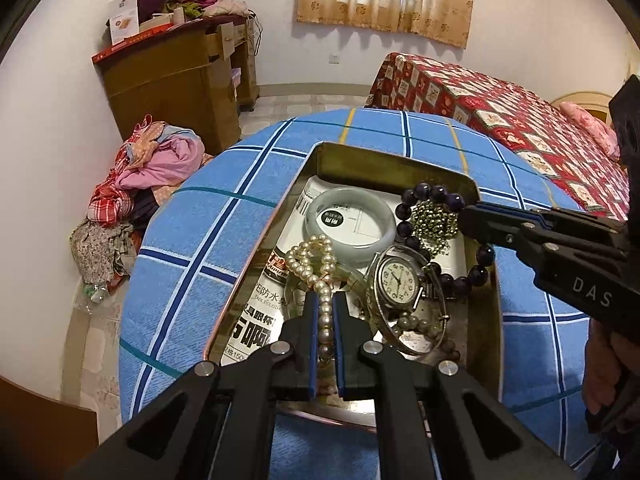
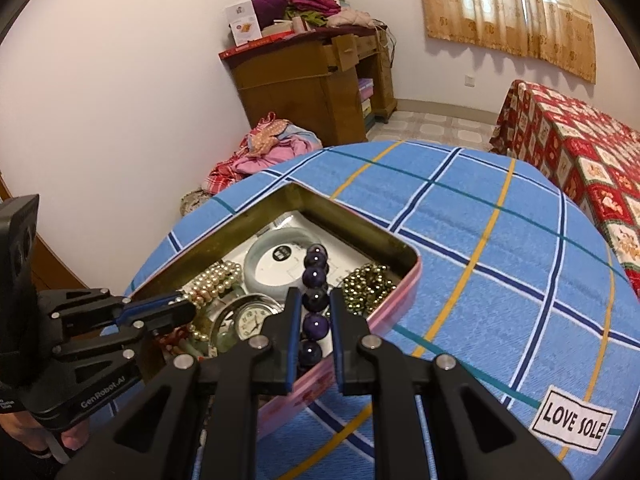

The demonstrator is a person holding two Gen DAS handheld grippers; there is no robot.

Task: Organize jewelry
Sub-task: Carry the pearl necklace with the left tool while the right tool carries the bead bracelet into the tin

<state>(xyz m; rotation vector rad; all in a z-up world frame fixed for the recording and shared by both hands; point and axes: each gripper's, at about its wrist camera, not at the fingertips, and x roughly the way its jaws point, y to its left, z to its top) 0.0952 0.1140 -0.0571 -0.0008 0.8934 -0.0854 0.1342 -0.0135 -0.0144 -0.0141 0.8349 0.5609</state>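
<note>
An open tin box stands on a round table with a blue checked cloth. In it lie a pale jade bangle, a wristwatch, a gold bead chain and a silver bangle. My left gripper is shut on a pearl necklace inside the box. My right gripper is shut on a dark purple bead bracelet, held at the box's right side.
A bed with a red patterned cover is at the right. A wooden desk piled with clothes and boxes stands by the wall, with a clothes heap on the floor. A "LOVE SOLE" label is on the cloth.
</note>
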